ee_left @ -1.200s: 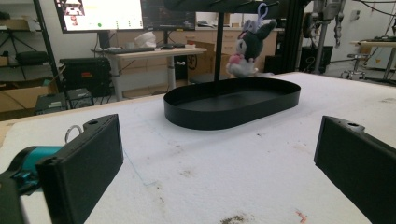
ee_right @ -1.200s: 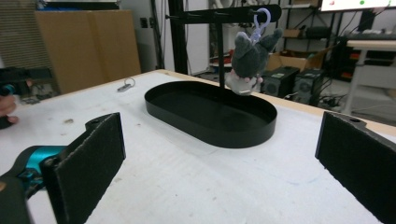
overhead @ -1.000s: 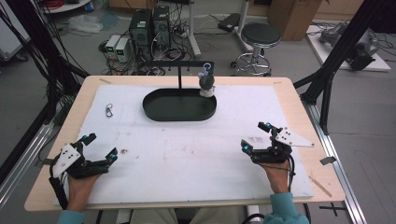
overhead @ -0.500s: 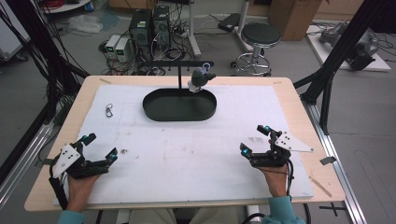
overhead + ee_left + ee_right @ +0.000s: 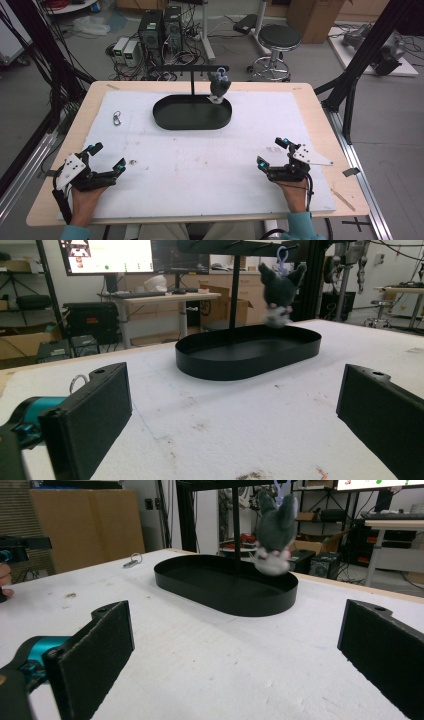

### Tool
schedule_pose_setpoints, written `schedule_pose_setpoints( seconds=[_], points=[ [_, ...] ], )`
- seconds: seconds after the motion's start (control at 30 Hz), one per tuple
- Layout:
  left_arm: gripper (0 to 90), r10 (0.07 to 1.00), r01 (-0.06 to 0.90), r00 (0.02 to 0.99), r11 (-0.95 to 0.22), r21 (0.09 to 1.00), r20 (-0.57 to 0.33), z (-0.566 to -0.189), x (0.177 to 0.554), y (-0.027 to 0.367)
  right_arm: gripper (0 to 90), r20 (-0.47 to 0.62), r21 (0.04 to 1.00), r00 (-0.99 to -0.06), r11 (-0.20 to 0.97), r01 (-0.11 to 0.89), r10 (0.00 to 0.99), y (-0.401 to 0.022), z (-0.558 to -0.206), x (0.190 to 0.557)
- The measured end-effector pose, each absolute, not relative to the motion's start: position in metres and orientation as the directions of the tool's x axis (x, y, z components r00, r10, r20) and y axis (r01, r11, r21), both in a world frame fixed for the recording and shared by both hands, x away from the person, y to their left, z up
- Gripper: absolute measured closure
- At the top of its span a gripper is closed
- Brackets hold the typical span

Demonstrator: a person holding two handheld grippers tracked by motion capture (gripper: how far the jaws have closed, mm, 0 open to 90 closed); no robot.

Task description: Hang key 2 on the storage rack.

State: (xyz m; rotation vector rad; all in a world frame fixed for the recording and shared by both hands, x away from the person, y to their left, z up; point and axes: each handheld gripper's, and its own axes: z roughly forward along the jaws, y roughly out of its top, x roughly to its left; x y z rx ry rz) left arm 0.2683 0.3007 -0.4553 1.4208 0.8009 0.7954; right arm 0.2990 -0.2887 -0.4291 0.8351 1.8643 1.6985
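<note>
A small grey plush toy (image 5: 219, 86) hangs by a loop from the black crossbar (image 5: 190, 68) of a stand, over the right end of a black oval tray (image 5: 170, 119). The plush toy (image 5: 278, 287) looks blurred in the left gripper view, and the plush toy (image 5: 272, 527) likewise in the right gripper view. My left gripper (image 5: 106, 159) rests open near the table's front left corner. My right gripper (image 5: 272, 153) rests open at the front right. Nothing lies between either pair of jaws. Both stand well short of the tray (image 5: 240, 365).
A metal carabiner (image 5: 117, 118) lies on the white mat (image 5: 200, 160) left of the tray. The wooden table edge (image 5: 45, 200) runs around the mat. Black frame posts, cables, computers and a stool (image 5: 279, 37) stand beyond the table.
The plush toy swings on its hook: it moved left half a second ago and has come back to the right. Both grippers have stayed put.
</note>
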Motion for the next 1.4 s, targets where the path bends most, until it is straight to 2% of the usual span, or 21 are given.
schedule_pose_setpoints(
  seconds=[0.2, 0.73, 1.4],
  points=[
    [1.7, 0.854, -0.005, 0.521, -0.009, 1.000, 0.010, -0.442, 0.273, 0.302, 0.7, 0.062, 0.992, -0.700, 0.033, 0.122, 0.712, -0.289, -0.433, 0.299],
    [1.7, 0.847, 0.095, 0.524, -0.164, 0.982, 0.091, -0.390, 0.308, 0.322, 0.8, 0.065, 0.998, -0.659, -0.031, 0.062, 0.749, -0.304, -0.441, 0.291],
    [1.7, 0.836, 0.257, 0.535, -0.299, 0.919, 0.123, -0.368, 0.374, 0.336, 0.7, 0.069, 0.998, -0.655, -0.044, 0.054, 0.753, -0.302, -0.450, 0.290]
  ],
)
